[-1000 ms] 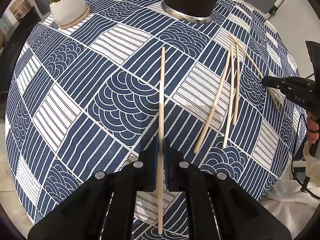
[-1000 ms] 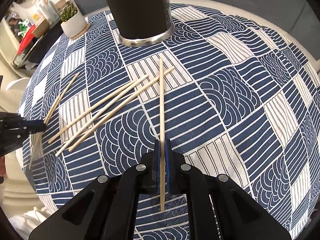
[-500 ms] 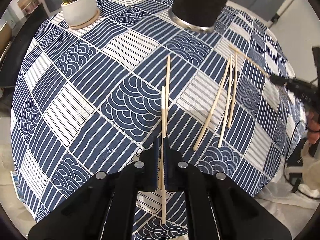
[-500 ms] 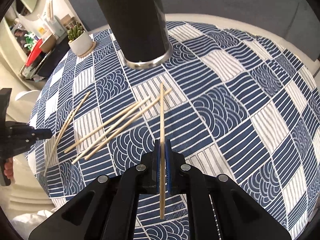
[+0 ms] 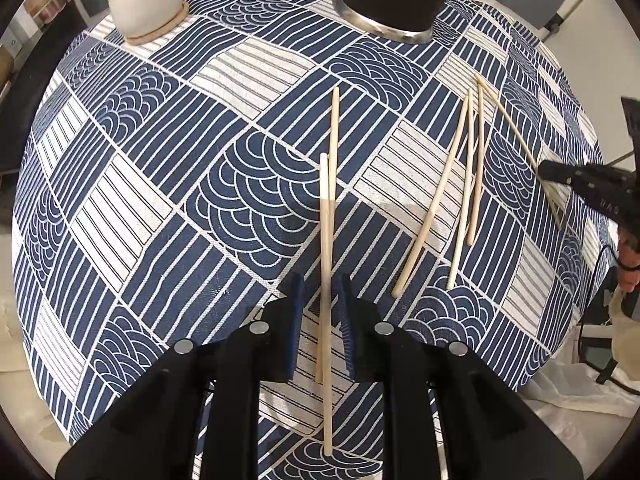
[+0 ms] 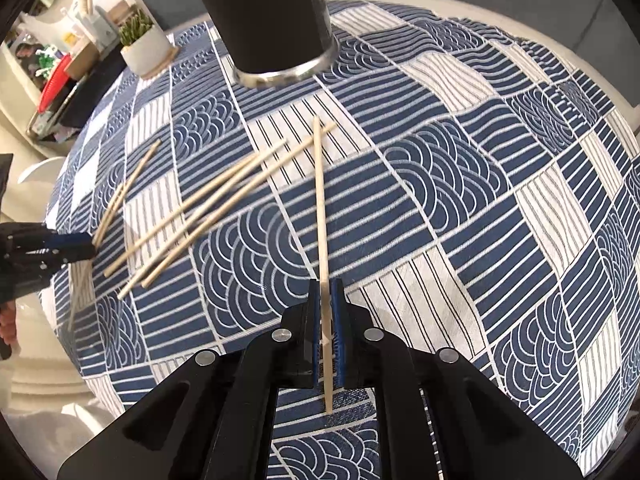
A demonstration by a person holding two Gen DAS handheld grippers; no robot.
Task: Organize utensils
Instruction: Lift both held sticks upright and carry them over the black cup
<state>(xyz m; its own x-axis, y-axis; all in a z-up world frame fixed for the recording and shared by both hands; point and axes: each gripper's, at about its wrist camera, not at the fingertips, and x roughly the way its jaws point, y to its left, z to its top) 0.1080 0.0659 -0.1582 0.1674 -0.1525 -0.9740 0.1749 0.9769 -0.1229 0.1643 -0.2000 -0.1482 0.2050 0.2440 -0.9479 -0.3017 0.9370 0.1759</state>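
I judge the job barely begun. My left gripper [image 5: 320,320] is opening its fingers, letting go of two chopsticks [image 5: 326,264] that run between them toward twelve o'clock, pads no longer pressing. My right gripper [image 6: 327,320] is opening too, one chopstick [image 6: 322,220] still between its fingers with little gap. A loose cluster [image 5: 460,184] lies on the bench [image 5: 120,208] at two o'clock in the left view. The dark cup [image 6: 272,12] stands at twelve; I cannot see its contents.
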